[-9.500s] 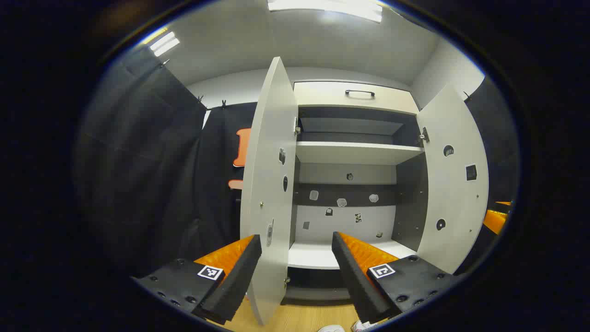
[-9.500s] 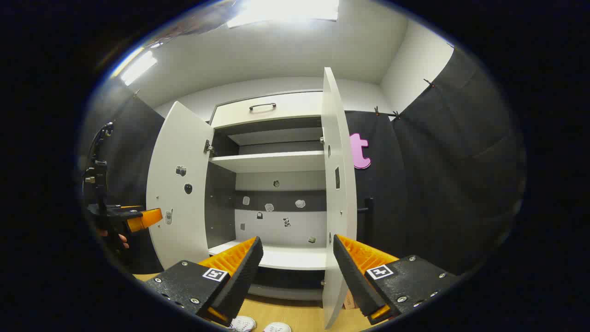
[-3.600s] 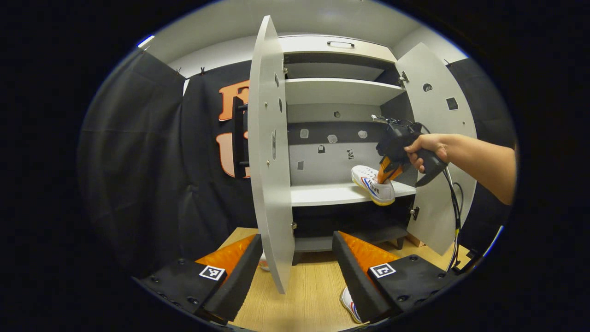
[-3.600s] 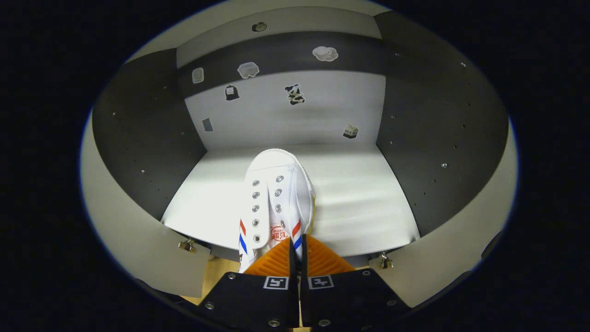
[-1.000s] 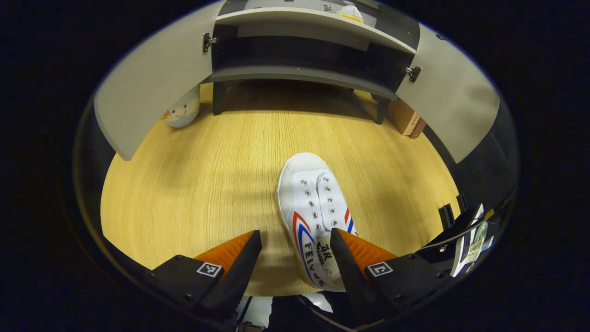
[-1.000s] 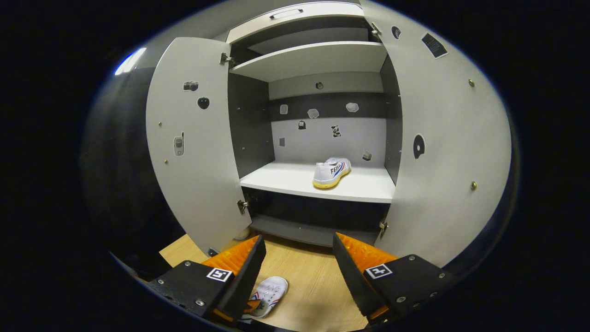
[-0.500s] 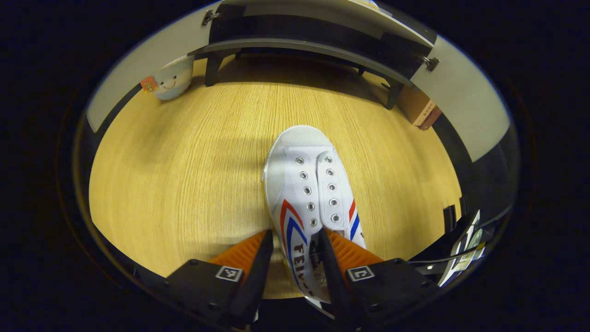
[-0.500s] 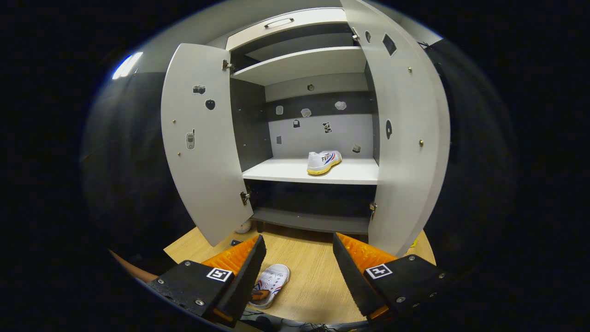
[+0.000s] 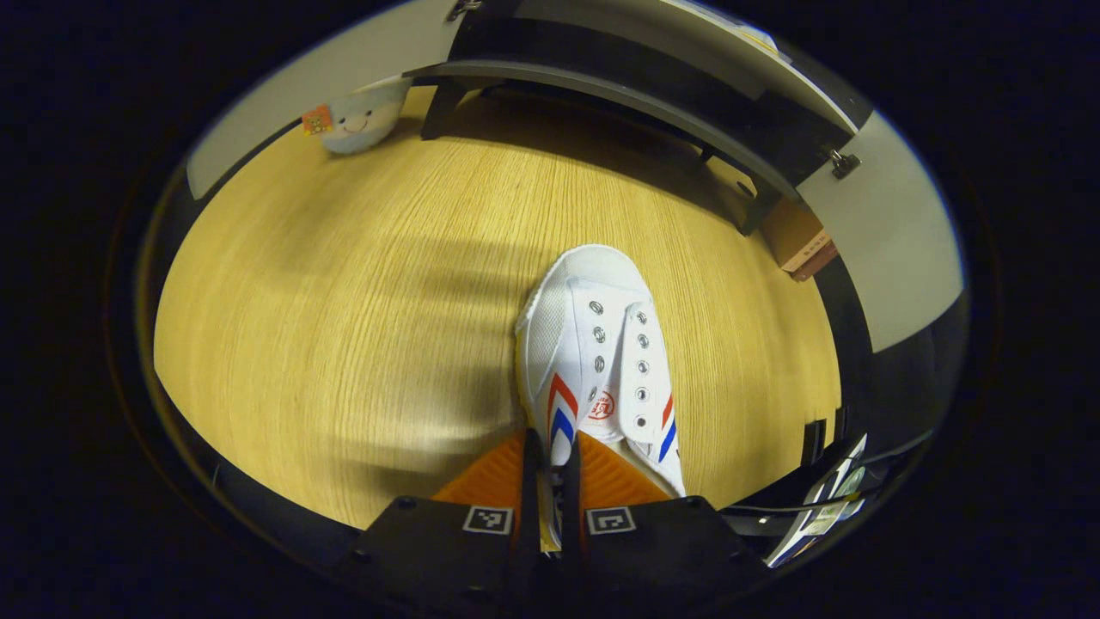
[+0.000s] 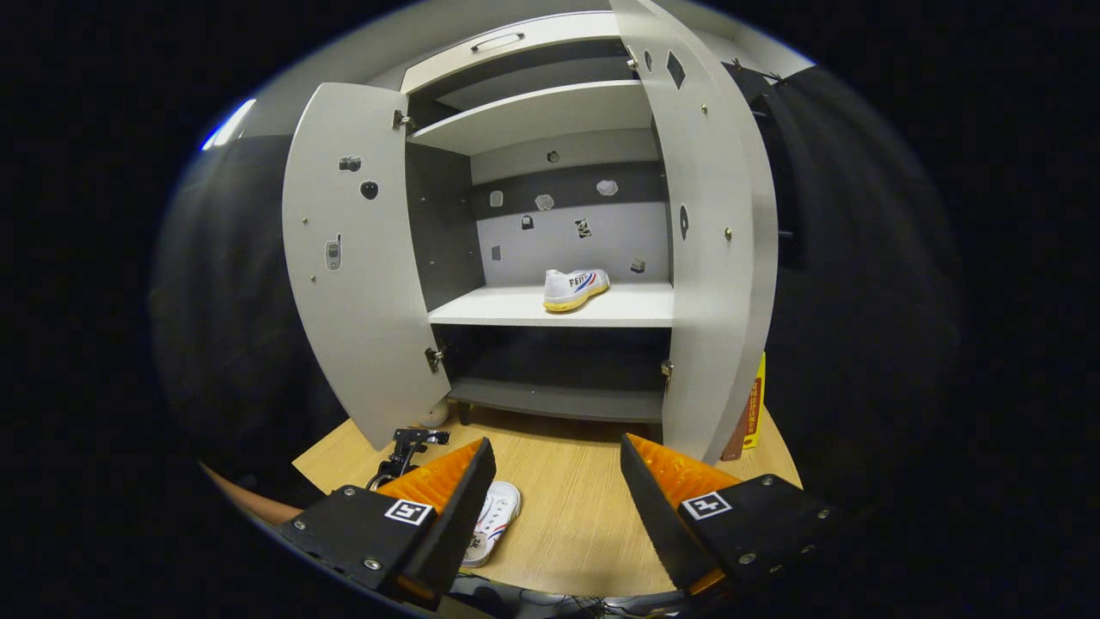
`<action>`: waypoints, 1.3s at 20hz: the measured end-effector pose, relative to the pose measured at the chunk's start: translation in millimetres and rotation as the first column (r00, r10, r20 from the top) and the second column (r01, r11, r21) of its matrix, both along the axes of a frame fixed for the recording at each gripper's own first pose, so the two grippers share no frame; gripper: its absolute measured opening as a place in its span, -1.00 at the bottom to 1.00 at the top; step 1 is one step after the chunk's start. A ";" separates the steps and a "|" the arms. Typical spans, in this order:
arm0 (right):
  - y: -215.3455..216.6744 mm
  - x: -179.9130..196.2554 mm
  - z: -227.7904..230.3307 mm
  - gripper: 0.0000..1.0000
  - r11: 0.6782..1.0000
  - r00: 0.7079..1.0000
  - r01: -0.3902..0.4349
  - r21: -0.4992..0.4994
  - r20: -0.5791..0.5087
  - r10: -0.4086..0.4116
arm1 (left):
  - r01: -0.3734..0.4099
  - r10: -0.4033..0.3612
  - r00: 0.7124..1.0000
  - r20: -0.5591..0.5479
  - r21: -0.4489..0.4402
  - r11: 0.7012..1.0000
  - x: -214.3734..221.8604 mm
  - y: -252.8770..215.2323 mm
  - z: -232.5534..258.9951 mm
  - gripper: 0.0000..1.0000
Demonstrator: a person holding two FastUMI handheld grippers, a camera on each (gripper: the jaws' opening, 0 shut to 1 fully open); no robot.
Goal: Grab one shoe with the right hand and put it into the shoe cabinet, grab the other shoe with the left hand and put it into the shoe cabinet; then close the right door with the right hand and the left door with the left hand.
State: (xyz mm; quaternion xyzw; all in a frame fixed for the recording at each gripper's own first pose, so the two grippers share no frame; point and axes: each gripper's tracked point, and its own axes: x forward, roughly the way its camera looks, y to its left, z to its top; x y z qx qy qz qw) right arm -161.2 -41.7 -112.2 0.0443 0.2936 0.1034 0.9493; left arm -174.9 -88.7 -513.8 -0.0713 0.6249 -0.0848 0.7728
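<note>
A white shoe with red and blue stripes lies on the wooden floor, toe pointing toward the cabinet. My left gripper is shut on the side wall of its heel end. The same shoe peeks out beside my right gripper's left finger, with part of the left gripper behind it. My right gripper hangs open and empty, well back from the shoe cabinet. The other white shoe rests on the cabinet's middle shelf. Both doors, left and right, stand open.
A small round plush toy sits on the floor near the cabinet's left foot. A cardboard box and a yellow-and-red item stand by the right door. A forearm shows at the lower left.
My left gripper has closed from wide open onto the shoe's heel end. My right gripper has drawn back from the cabinet and stays open.
</note>
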 end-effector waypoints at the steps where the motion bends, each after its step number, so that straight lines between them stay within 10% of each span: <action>1: 0.8 -0.3 0.1 0.80 1.000 1.000 -0.007 0.001 0.000 0.007 | 0.023 -0.024 1.000 0.019 0.013 1.000 5.4 0.7 3.8 -0.66; 26: -34.6 -16.5 38.4 0.86 0.997 0.991 0.022 -0.070 0.131 -0.013 | -0.044 0.074 0.902 0.425 -0.079 0.996 306.6 28.8 314.9 -0.67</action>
